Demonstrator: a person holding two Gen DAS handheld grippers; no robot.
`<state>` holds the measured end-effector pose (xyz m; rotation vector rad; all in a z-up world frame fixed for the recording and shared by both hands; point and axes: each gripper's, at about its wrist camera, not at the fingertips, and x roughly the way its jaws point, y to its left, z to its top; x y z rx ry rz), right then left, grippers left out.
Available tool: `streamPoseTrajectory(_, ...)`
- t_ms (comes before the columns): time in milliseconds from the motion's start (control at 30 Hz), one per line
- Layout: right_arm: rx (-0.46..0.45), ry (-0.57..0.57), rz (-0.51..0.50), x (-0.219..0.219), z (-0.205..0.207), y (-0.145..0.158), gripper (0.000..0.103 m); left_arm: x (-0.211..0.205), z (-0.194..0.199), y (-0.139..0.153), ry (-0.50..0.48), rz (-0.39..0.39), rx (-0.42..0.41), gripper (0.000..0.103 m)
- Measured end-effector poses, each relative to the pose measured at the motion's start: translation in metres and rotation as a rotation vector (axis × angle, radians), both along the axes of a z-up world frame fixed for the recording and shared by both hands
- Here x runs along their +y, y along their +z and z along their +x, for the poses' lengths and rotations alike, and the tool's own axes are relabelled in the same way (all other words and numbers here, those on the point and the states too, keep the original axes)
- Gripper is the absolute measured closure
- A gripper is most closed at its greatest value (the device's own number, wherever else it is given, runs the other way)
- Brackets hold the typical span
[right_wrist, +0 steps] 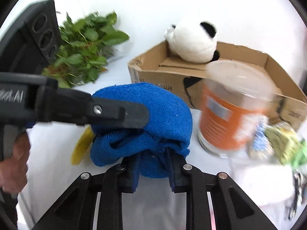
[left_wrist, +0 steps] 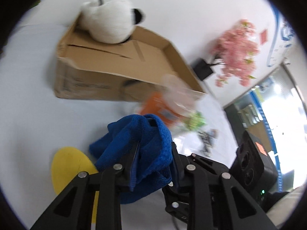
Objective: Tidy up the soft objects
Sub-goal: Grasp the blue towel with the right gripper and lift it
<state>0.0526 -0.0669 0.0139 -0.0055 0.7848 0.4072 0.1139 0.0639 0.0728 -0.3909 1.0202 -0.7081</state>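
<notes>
Here we saw both grippers pinching the same towel [right_wrist: 157, 111], a blue terry cloth bunched up over the white table [left_wrist: 34, 103]. The left gripper [left_wrist: 153, 153] had its 2 fingers narrowed on a fold of it, cloth spilling over both pads. The right gripper [right_wrist: 153, 159] had its fingers drawn in on the towel's near edge, from below in its own view, while the left one reached across from the left and bit the cloth's side. A yellow disc [left_wrist: 67, 164] lay on the table just beside the towel, partly under it. Behind stood an open box [right_wrist: 191, 76] of brown cardboard, with a panda [right_wrist: 193, 42] plush sitting in its far end. An orange can [right_wrist: 226, 118] with a clear lid stood near the box's front, right of the towel. Green leaves [right_wrist: 84, 49] lay farther left, and pink blossoms [left_wrist: 236, 51] showed beyond the box in the left view. A hand [right_wrist: 13, 163] gripped the left tool's handle.
</notes>
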Motion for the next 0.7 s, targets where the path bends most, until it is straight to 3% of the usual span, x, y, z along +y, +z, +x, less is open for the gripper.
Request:
streamPoseTrajectory(133,-0.038,0.037,0.036,-0.027,-0.05,0.023,0.081,-0.015,-0.033,0.008,-0.056,-0.07,0.005,0.076)
streamPoseTrajectory(267,0.071,0.097,0.1,-0.058,-0.081,0.018,0.077,-0.027,-0.062,-0.009,-0.089,-0.099,0.074,0.076)
streamPoseTrajectory(367,0.149,0.162,0.077,-0.066,-0.104,0.006,0.073,-0.025,-0.074,-0.024,-0.056,-0.058,0.115,0.072)
streamPoseTrajectory(400,0.157,0.176,0.064,-0.068,-0.11,0.004,0.062,-0.021,-0.076,-0.027,-0.026,-0.034,0.124,0.067)
streamPoseTrajectory(433,0.159,0.188,0.048,-0.07,-0.116,0.003,0.044,-0.019,-0.077,-0.029,-0.004,-0.018,0.129,0.056)
streamPoseTrajectory(467,0.157,0.191,0.039,-0.074,-0.12,0.004,0.034,-0.015,-0.078,-0.029,0.022,0.002,0.136,0.048)
streamPoseTrajectory(500,0.152,0.193,0.039,-0.077,-0.123,0.007,0.017,-0.013,-0.078,-0.03,0.049,0.031,0.147,0.031)
streamPoseTrajectory(533,0.144,0.203,0.048,-0.082,-0.123,0.01,0.012,-0.012,-0.079,-0.03,0.057,0.038,0.148,0.026)
streamPoseTrajectory(600,0.126,0.207,0.076,-0.09,-0.124,0.016,0.01,-0.015,-0.077,-0.035,0.039,0.019,0.165,0.026)
streamPoseTrajectory(700,0.182,0.165,0.12,-0.093,-0.109,0.011,0.009,-0.024,-0.075,-0.051,0.005,-0.028,0.23,0.026)
